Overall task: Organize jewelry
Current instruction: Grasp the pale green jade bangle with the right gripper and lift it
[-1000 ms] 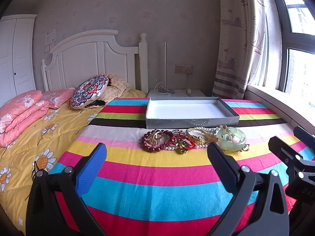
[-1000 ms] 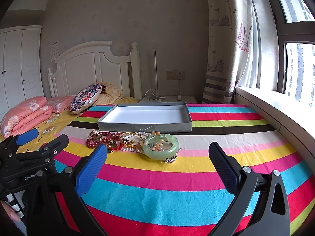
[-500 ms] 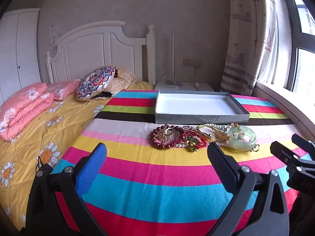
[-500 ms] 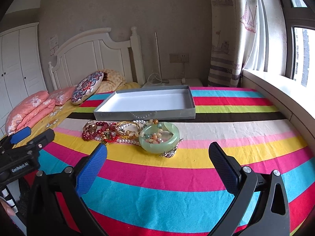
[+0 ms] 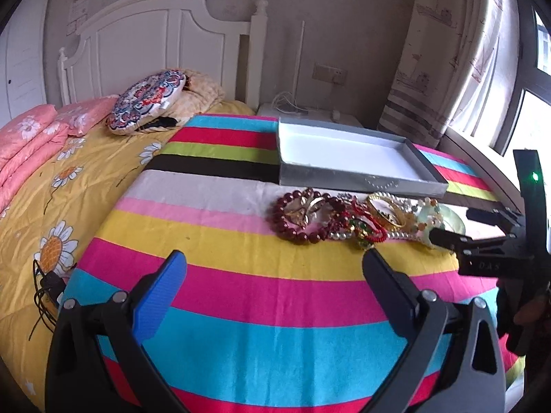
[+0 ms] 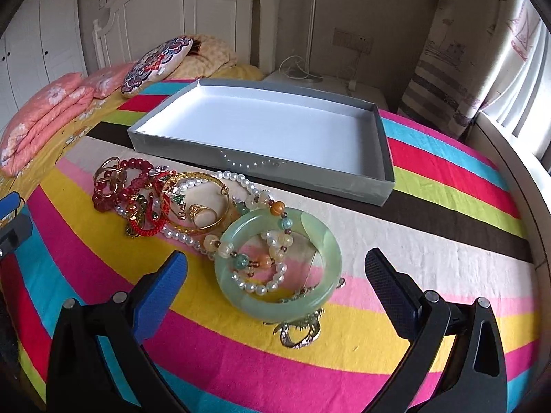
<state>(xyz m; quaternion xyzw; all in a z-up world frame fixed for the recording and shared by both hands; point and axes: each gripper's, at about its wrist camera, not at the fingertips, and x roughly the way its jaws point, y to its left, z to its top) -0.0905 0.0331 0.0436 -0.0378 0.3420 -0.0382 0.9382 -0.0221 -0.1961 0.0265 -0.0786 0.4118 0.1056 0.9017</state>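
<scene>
A heap of jewelry lies on the striped bedspread in front of an empty grey tray (image 6: 385,172) with a white floor. Nearest to me is a pale green jade bangle (image 6: 327,241) with a bead bracelet draped through it. Behind it sit a gold bangle (image 6: 199,230), a pearl strand (image 6: 241,179) and dark red beads (image 6: 137,165). My right gripper (image 6: 275,285) is open, low over the bedspread, its fingers flanking the jade bangle. My left gripper (image 5: 275,285) is open and empty, well short of the red bead bracelet (image 5: 292,230). In the left wrist view the right gripper (image 5: 468,227) reaches in by the jade bangle (image 5: 430,216).
The tray (image 5: 358,179) lies just behind the heap. Pink pillows (image 5: 27,137) and a round patterned cushion (image 5: 148,99) lie at the left by the white headboard (image 5: 155,34). A window ledge (image 6: 509,158) and curtain (image 6: 465,51) border the right side.
Both grippers have moved forward and tilted down toward the bedspread. The right one has closed in on the jade bangle, which now lies between its fingertips. Both stay open.
</scene>
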